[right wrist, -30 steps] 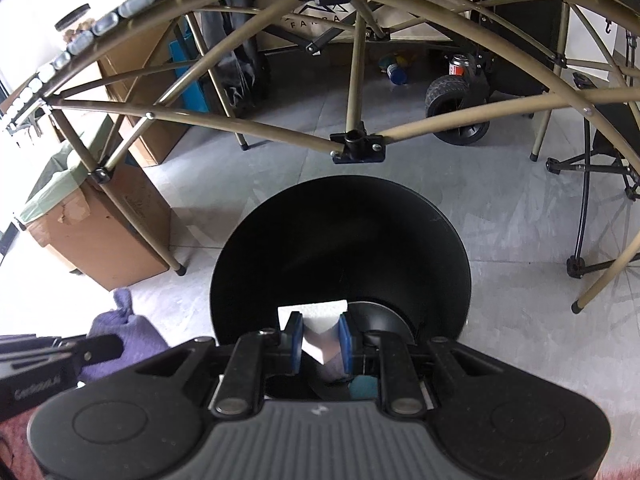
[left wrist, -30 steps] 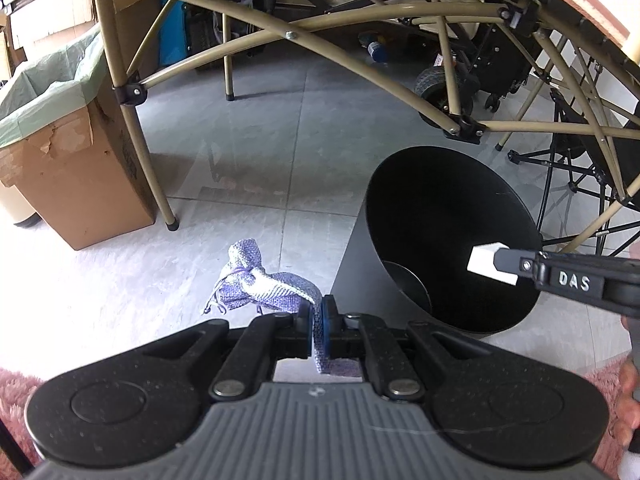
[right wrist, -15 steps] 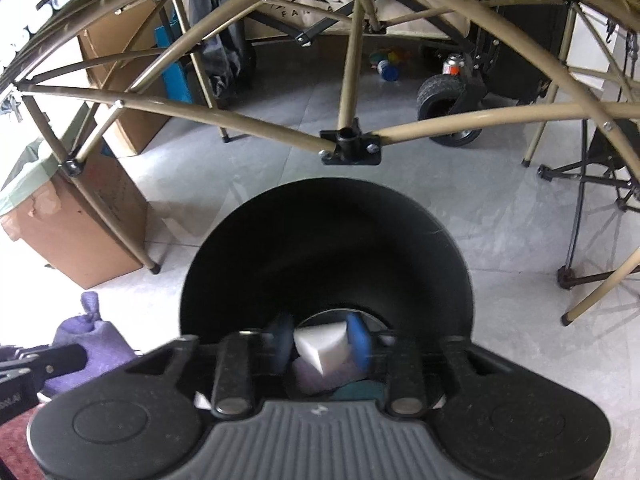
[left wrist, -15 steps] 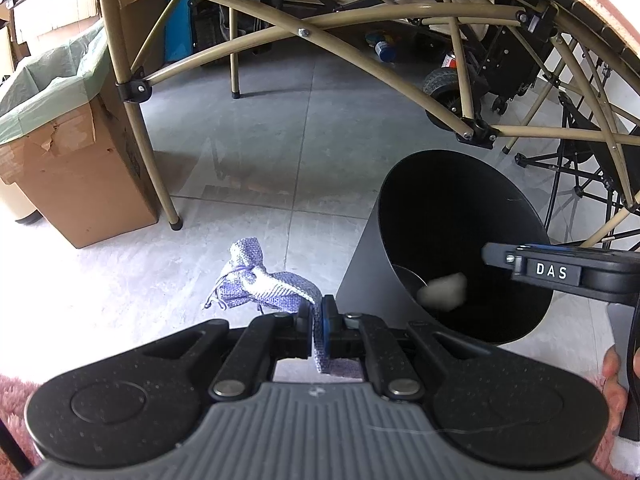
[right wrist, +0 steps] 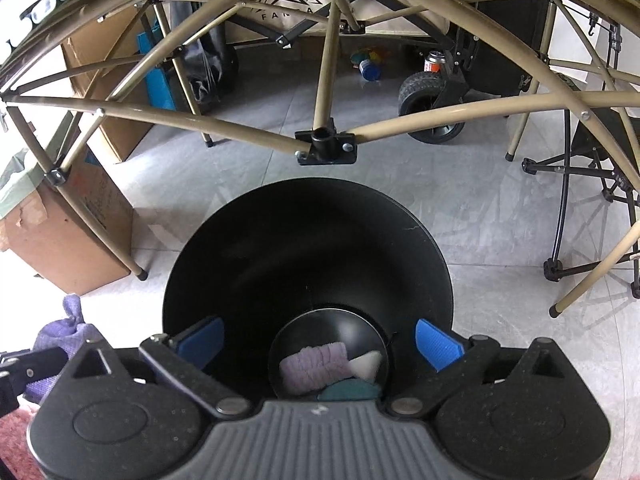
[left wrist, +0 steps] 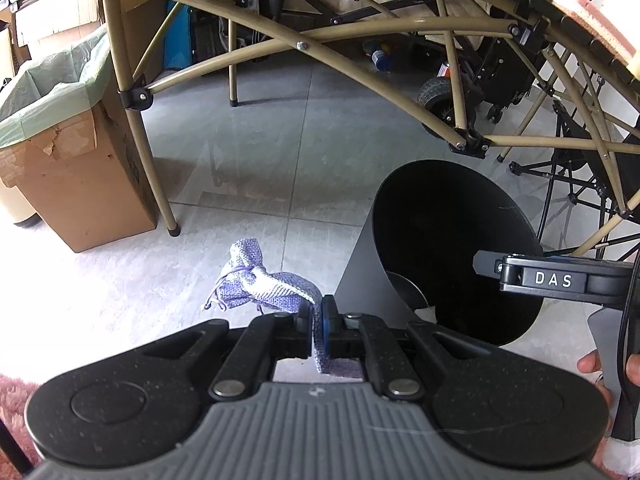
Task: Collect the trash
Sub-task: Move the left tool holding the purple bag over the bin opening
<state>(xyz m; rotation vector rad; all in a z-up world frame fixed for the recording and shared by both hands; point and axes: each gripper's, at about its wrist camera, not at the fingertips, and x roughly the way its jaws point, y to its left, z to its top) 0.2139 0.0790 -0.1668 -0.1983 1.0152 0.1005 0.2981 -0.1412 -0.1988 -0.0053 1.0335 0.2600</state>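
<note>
Right claw just opened above bin, white scrap inside

Looked like a home storage room or garage corner used for camping gear. Grey tiled floor underfoot, crossed overhead by the tan tubes of a folding table frame. Held a torn cardboard box lined with a green bag, a folded wagon with a rubber wheel, a gas canister, black folding-chair legs and a black waste bin. Showed pink shag rug at the near edge.
</note>
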